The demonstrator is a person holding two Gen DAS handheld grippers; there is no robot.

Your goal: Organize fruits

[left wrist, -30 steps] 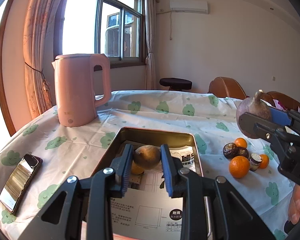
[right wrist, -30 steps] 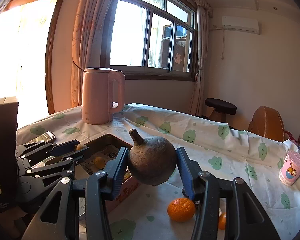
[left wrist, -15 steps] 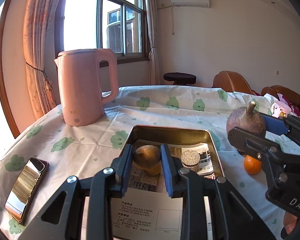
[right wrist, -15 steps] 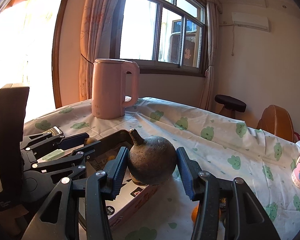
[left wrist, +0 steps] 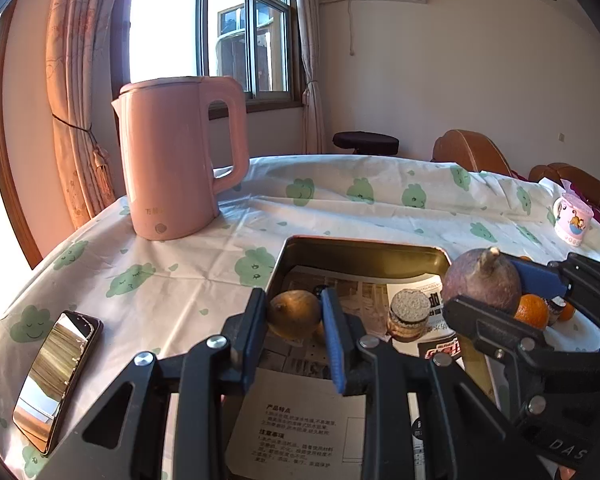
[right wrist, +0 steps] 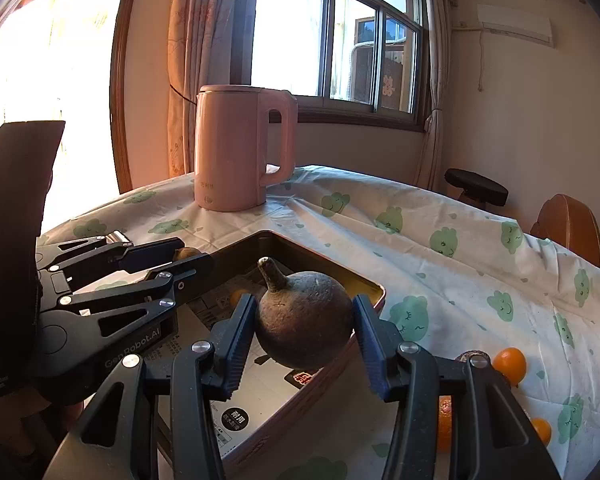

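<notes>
A metal tray [left wrist: 360, 252] lined with printed paper lies on the table; it also shows in the right wrist view [right wrist: 374, 292]. My left gripper [left wrist: 294, 314] is shut on a small brown fruit [left wrist: 294, 312] just above the tray's near part. My right gripper [right wrist: 304, 316] is shut on a big dark round fruit with a stem [right wrist: 304, 316] and holds it over the tray's right edge; this fruit also shows in the left wrist view [left wrist: 482, 284]. A small round item [left wrist: 410, 312] and a yellow fruit [right wrist: 236, 296] lie in the tray.
A pink kettle [left wrist: 180, 168] stands behind the tray at the left. A phone [left wrist: 56, 372] lies near the left table edge. Oranges [right wrist: 510, 364] and small dark fruits lie right of the tray. A pink cup [left wrist: 572, 220] stands at the far right.
Both grippers have moved forward and lower over the tray, each with its fruit in it. The right gripper has come left from above the oranges to the tray's right edge.
</notes>
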